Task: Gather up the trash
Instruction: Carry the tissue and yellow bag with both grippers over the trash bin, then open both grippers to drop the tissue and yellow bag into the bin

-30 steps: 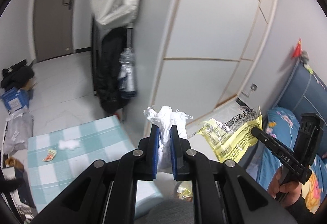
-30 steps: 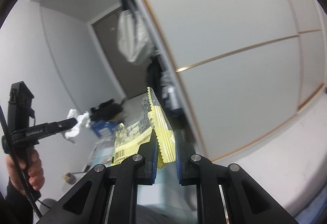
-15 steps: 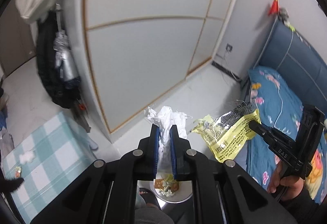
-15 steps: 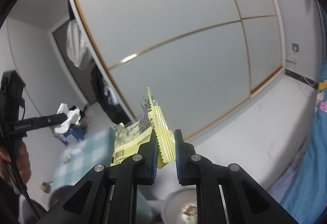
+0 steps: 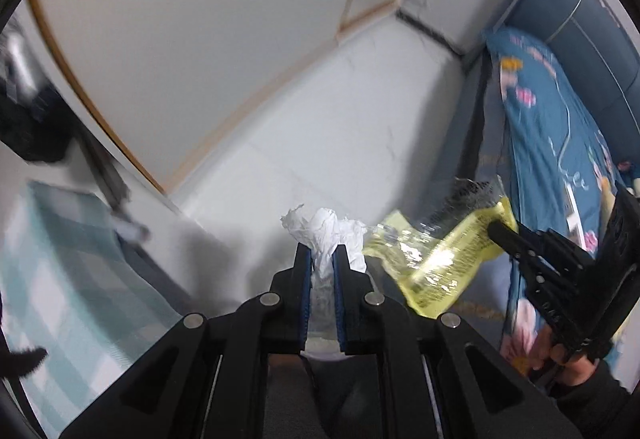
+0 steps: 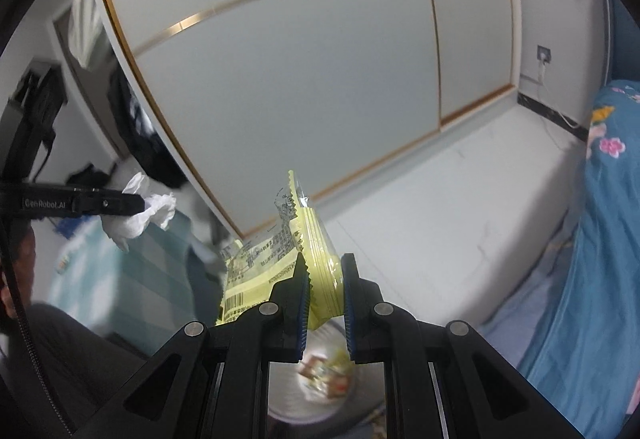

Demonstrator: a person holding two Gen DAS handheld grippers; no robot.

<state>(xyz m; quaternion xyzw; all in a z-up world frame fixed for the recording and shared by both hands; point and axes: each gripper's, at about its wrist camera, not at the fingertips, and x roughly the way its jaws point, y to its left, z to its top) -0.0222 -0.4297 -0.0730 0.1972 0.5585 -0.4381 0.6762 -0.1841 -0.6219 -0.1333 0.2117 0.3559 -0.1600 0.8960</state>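
- Left wrist view: worktop [image 5: 60, 279] with a checked cloth lies at the far left, blurred. Any trash left on it cannot be made out here.
- Left claw [image 5: 322, 267] is clenched on a tissue [image 5: 326, 229], the wad standing up between the pads and flaring above them. Risk: tissue is light and clingy; on release it may hang on a pad or drift sideways instead of dropping.
- Bin [image 6: 320, 371] shows in the right wrist view as a round metal rim, directly below the right claw and already holding scraps. In the left view it is almost wholly hidden behind the claw body. Risk: the left claw's aim over the opening cannot be confirmed, so a release now could land on the floor [image 5: 320, 127].
- Right claw [image 6: 324, 275] grasps a wrapper [image 6: 280, 263] by one edge, pinched against the left pad with a gap at the right pad. Most of the film hangs out to the left. Risk: so slight a hold may slip early, and the film may catch the rim and slide off outside.
- Both claws sit near each other over one small opening. Risk: wrapper and tissue may foul one another if dropped together.
- Bed [image 6: 600, 239] lies close on the right. Risk: a stray piece could end under its edge.
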